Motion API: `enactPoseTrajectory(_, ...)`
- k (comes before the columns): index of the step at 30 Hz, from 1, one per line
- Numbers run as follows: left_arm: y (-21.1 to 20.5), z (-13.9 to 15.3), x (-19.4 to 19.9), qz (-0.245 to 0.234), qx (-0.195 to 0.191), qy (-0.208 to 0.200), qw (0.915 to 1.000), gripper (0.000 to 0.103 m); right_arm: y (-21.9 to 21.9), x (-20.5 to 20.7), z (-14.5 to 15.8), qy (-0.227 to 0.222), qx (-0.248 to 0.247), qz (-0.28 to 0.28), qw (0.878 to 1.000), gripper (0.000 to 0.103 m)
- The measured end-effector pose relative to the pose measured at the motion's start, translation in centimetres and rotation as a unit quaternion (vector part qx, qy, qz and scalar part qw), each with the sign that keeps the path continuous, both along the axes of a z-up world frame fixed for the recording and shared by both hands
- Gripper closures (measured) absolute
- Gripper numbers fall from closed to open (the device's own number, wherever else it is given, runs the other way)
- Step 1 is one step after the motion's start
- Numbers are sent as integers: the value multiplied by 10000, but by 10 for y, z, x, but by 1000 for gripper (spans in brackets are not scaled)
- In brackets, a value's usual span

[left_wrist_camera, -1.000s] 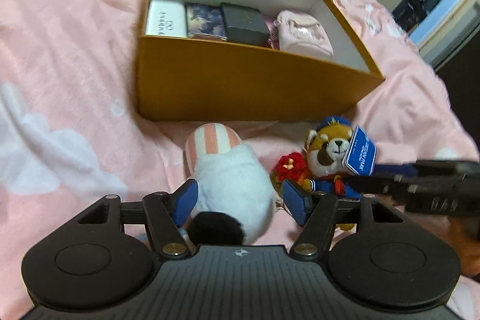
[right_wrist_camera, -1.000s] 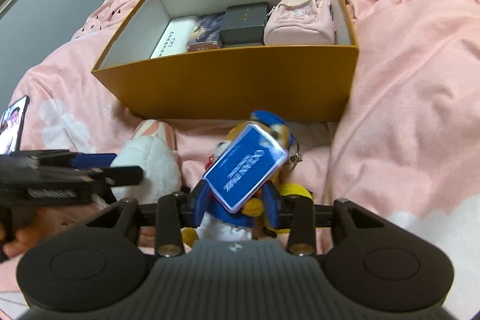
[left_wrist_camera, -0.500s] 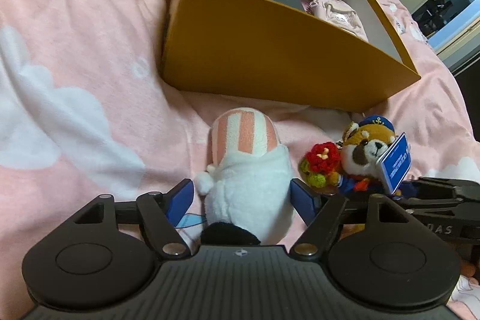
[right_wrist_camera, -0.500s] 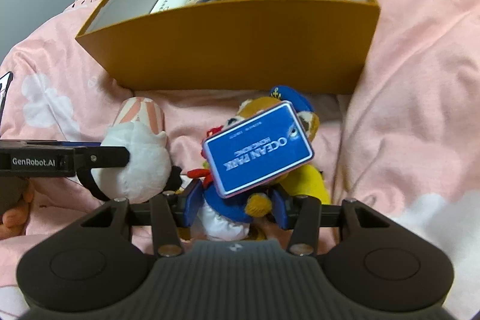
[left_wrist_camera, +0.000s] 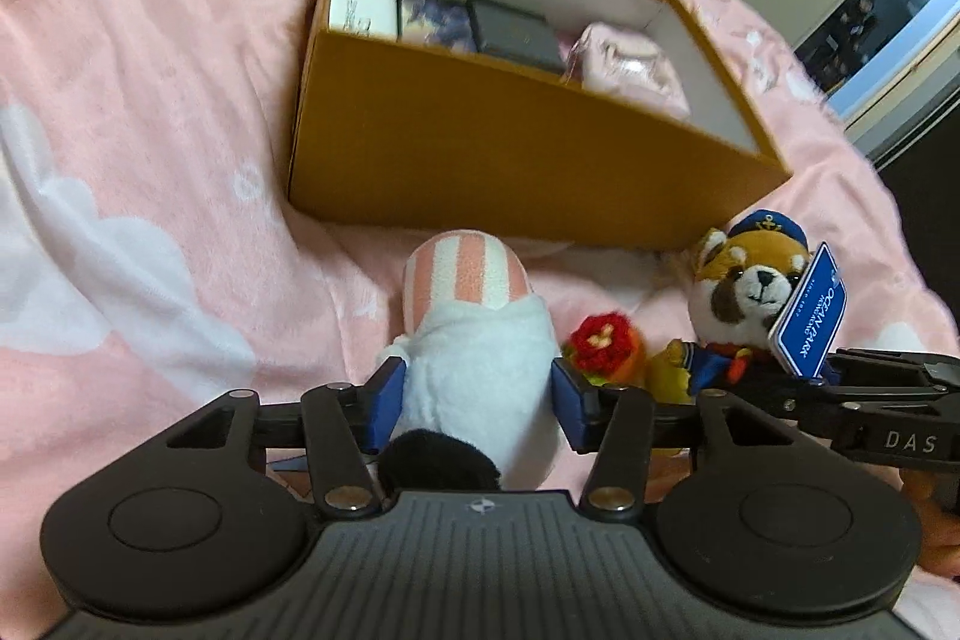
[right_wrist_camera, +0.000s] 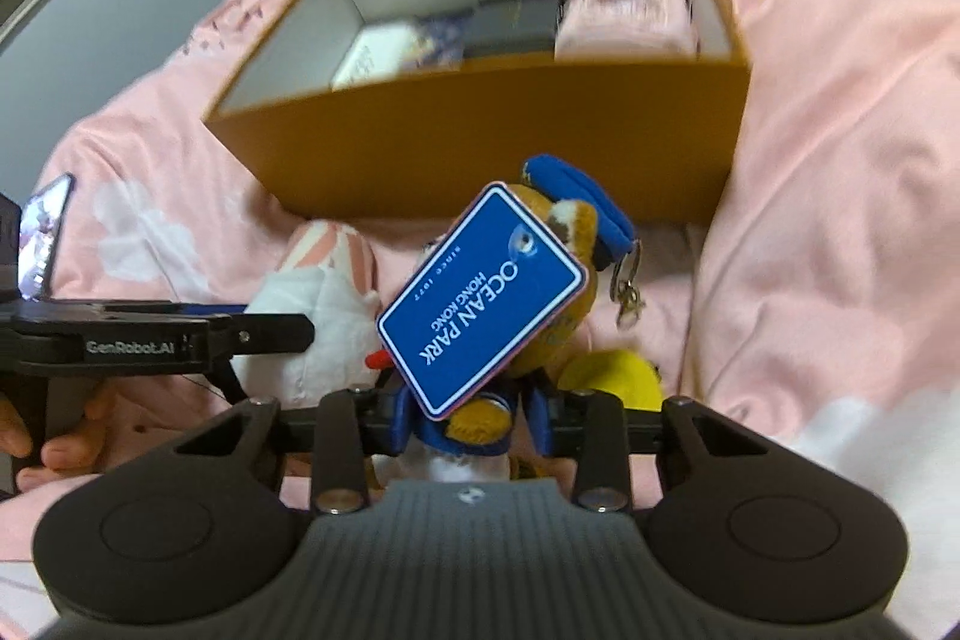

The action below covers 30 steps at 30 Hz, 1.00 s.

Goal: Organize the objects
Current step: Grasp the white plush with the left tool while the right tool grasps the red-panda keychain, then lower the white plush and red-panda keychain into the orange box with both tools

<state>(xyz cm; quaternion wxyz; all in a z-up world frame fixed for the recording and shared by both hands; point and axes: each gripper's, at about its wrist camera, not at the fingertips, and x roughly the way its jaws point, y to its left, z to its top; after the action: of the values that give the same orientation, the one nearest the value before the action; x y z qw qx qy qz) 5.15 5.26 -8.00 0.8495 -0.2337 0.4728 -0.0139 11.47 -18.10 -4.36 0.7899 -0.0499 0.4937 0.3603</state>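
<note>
A white plush toy (left_wrist_camera: 474, 376) with a pink-striped end lies on the pink bedspread in front of the orange box (left_wrist_camera: 510, 160). My left gripper (left_wrist_camera: 477, 400) is closing on it, and both blue pads touch its white body. Beside it sits a red panda plush (left_wrist_camera: 744, 280) in a blue sailor cap, with a blue Ocean Park tag (right_wrist_camera: 480, 298). My right gripper (right_wrist_camera: 474, 424) is closing on the panda's body under that tag, pads against it. The tag hides much of the panda in the right wrist view.
The box (right_wrist_camera: 480, 130) holds a white case (left_wrist_camera: 363, 7), a dark case (left_wrist_camera: 510, 34) and a pink pouch (left_wrist_camera: 630, 70). A red knitted flower (left_wrist_camera: 600, 334) lies between the toys. A phone (right_wrist_camera: 42, 232) sits far left. A hand (right_wrist_camera: 66, 448) grips the left tool.
Both pairs of jaws have narrowed onto their plush toys. Both cameras have drawn back from the box compared with half a second ago, so more of its inside shows.
</note>
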Motion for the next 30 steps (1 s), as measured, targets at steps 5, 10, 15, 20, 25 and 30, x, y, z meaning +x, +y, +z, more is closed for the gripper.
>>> enactPoseTrajectory(5,0,33,-7,-121,-225,-373,9990,44,-9,4,33,-167,317,168,9992,65)
enactPoseTrajectory(10,5,76,-7,-45,-484,-969,9941,44,-8,16,70,-449,526,399,9968,65)
enactPoseTrajectory(15,14,119,12,72,-329,-1582,9868,44,4,37,100,-846,697,480,9928,65)
enactPoseTrajectory(20,20,139,45,243,-117,-1829,9828,44,22,64,120,-1203,850,513,9878,65)
enactPoseTrajectory(25,26,129,81,116,-50,-1545,9879,44,49,97,113,-1192,741,586,9884,64)
enactPoseTrajectory(30,33,93,105,66,-56,-898,9959,44,70,133,77,-617,333,735,9948,64)
